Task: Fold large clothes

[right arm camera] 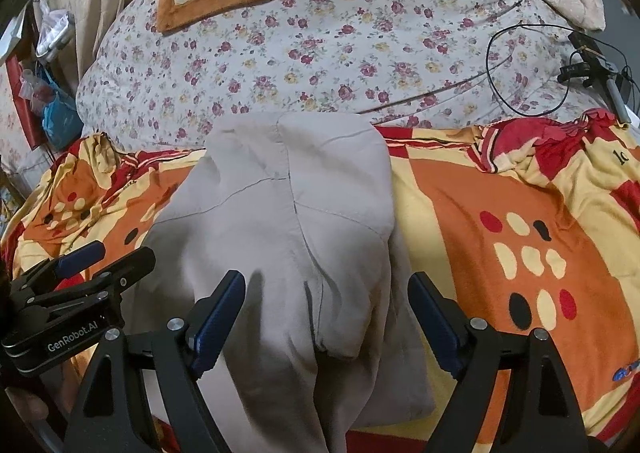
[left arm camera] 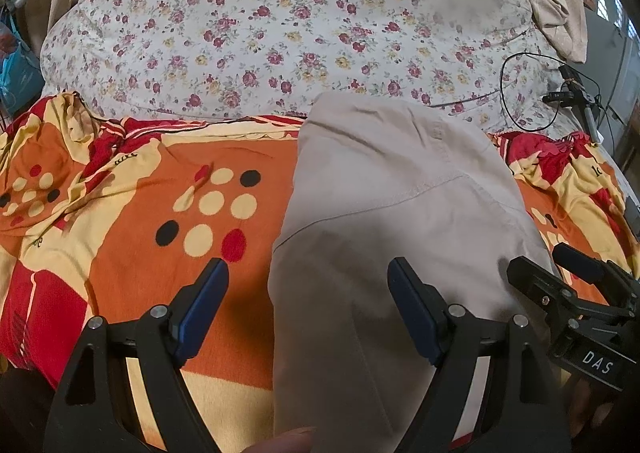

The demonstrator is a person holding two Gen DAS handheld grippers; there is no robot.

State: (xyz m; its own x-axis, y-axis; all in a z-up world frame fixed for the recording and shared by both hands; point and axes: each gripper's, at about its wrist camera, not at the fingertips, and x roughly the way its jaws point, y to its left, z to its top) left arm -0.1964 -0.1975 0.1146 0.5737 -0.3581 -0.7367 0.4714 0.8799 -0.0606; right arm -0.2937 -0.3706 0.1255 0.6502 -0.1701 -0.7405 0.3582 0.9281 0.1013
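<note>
The gray pants (left arm camera: 392, 221) lie folded on the bright blanket (left arm camera: 132, 213). The left gripper (left arm camera: 308, 273) and right gripper (right arm camera: 326, 285) both hang over them, claws wide apart and holding nothing.

Right gripper (right arm camera: 326, 293) at 6 o'clock, jaws wide apart over the beige garment (right arm camera: 288, 221), pads clear of the cloth. Garment lies folded on an orange patterned blanket (right arm camera: 500, 193). Left gripper (right arm camera: 100, 259) at 9 o'clock. Flowered quilt (right arm camera: 320, 53) at 12 o'clock, black cable (right arm camera: 496, 53) at 2 o'clock

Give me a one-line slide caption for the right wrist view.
Open right tongs hover over a folded beige garment on an orange patterned blanket.
</note>
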